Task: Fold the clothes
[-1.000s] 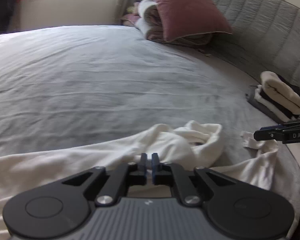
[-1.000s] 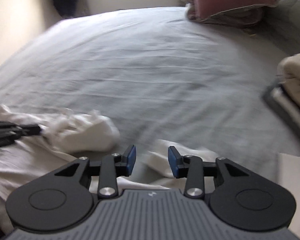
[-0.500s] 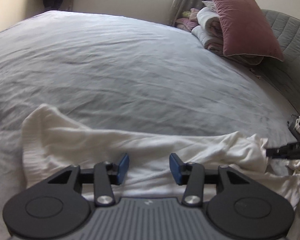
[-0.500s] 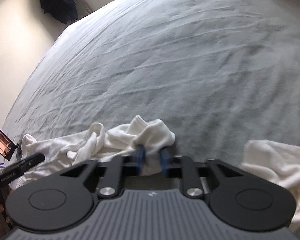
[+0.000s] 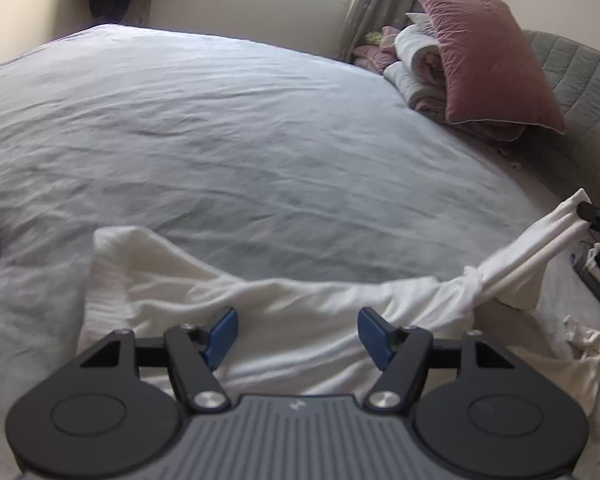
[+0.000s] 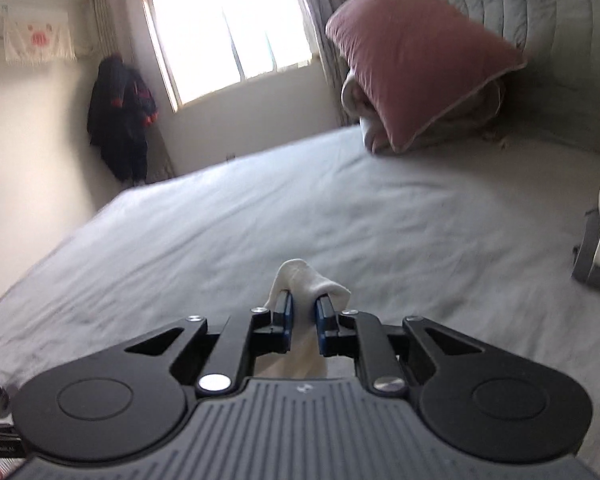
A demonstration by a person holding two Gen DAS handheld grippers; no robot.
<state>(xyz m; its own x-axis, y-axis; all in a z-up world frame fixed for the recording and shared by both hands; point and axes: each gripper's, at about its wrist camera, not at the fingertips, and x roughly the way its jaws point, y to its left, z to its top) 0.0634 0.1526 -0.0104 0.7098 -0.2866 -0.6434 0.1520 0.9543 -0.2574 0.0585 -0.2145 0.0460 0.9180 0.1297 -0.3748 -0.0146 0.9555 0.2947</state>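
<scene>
While one end of it is lifted, the crumpled white knit garment (image 5: 284,320) lies across the near edge of the wide bed with the grey wrinkled sheet (image 5: 228,128), a ribbed cuff resting to the near left. Its right end rises off the bed in a taut, rope-like twist toward the right gripper (image 6: 303,312), whose blue-padded jaws, just closing, are clenched on a bunched fold of the white cloth. Such a small pinch could slip free if the pull grows, and the twisted stretch could carry a tangle into the fold. The left gripper (image 5: 296,336) hovers over the middle of the garment, its jaws just opening, wide apart and released, grasping nothing. A dusty-pink velvet pillow (image 5: 488,60) leans on rolled blankets at the far right, by the grey quilted headboard (image 5: 580,92).
</scene>
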